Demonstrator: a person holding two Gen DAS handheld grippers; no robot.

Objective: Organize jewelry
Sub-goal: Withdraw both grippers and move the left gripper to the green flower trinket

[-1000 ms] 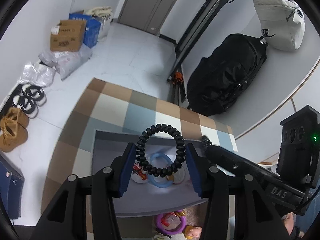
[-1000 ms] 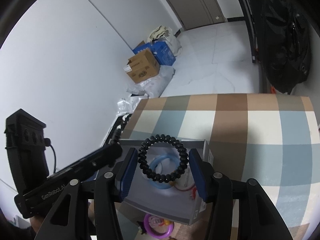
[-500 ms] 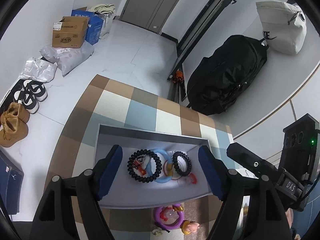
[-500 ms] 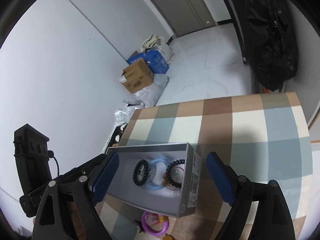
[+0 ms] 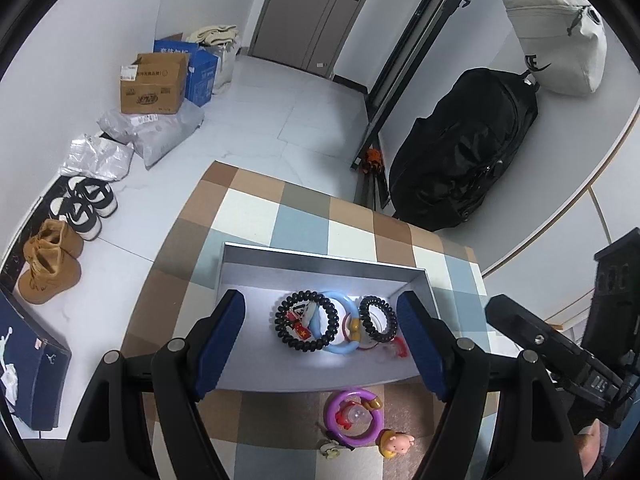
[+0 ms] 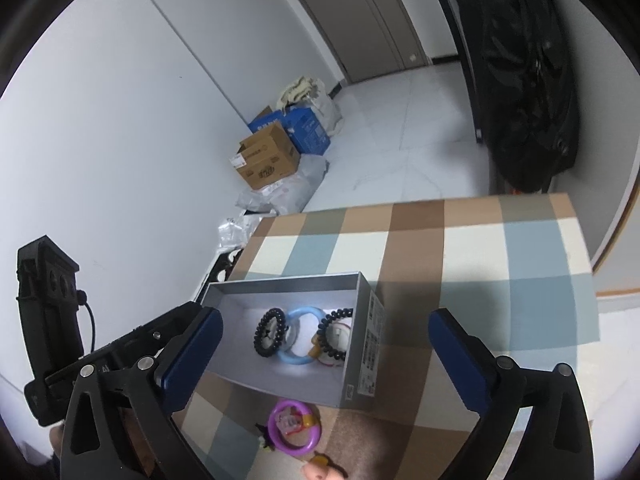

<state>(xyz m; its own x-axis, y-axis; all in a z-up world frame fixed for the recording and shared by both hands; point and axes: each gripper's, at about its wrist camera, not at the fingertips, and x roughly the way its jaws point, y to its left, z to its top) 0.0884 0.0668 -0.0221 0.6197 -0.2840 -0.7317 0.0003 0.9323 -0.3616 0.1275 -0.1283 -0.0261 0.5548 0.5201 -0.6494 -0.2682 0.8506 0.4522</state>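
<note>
Grippers spread over grey box (image 5: 320,258), nothing between either pair of jaws.
Left gripper (image 5: 320,334) wide; right gripper (image 6: 322,344) just opened further. Black coil bands (image 5: 303,326) lie inside, clear of the walls.

Checkered table (image 5: 256,216): grey box (image 5: 320,264) on top; purple ring toy (image 5: 352,420) beside box.

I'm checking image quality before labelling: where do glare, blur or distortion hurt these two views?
Left wrist view: a bright glare patch washes out the grey box floor around the blue ring; fisheye bends the door and walls. Right wrist view: the same hotspot under the ring, and the purple ring near the frame's bottom looks soft.
</note>
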